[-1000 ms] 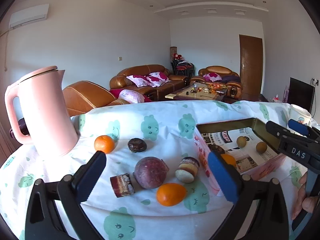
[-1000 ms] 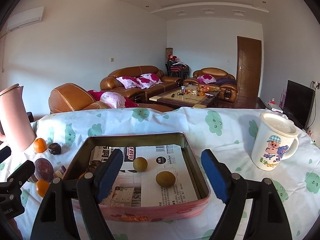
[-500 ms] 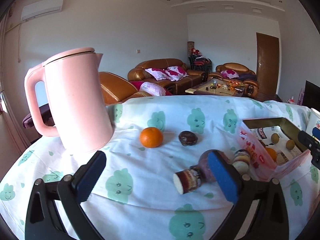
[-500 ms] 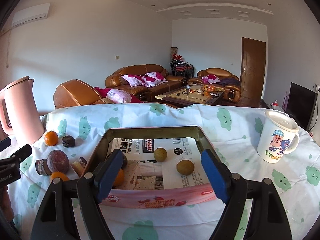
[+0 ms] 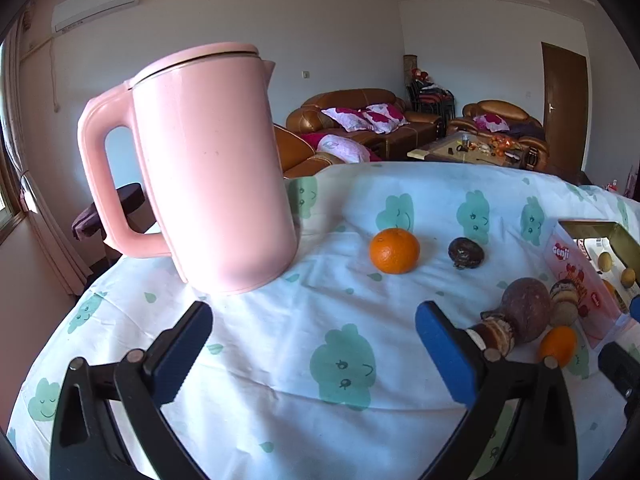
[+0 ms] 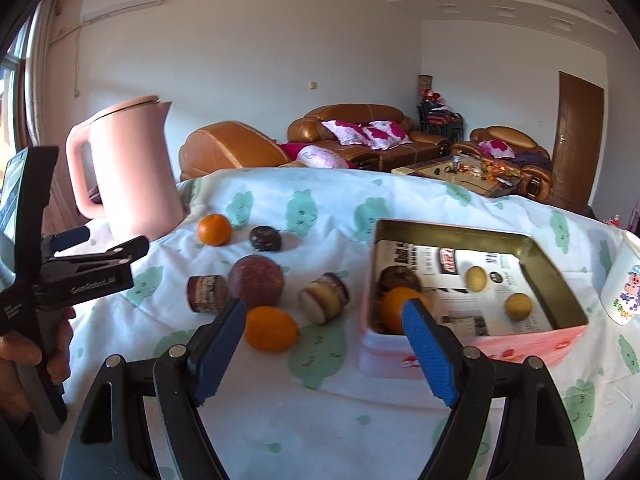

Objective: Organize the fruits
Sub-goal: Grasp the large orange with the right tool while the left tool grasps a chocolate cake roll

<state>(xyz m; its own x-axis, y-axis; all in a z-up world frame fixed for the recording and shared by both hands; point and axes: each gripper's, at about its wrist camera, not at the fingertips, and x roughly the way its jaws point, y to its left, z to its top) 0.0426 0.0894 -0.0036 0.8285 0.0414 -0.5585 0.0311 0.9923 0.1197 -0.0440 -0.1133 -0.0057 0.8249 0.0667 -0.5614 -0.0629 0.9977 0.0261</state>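
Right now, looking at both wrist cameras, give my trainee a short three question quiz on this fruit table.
1. True or false: the pink electric kettle stands inside the pink metal tin.
2. How many small yellow-green round fruits lie on the newspaper in that tin?
3. Which is nearest the right gripper? A) white cartoon mug B) oval orange fruit C) dark wrinkled fruit

Key: 1 false; 2 two; 3 B.

Soft, matt cotton cloth (image 5: 280, 340) covers the counter. The pink kettle (image 5: 208, 168) looks like smooth plastic with a dull sheen. The tin (image 6: 556, 268) shows brassy metal inside, lined with printed paper (image 6: 460, 280). The orange (image 5: 394, 251) has glossy, pebbled skin.
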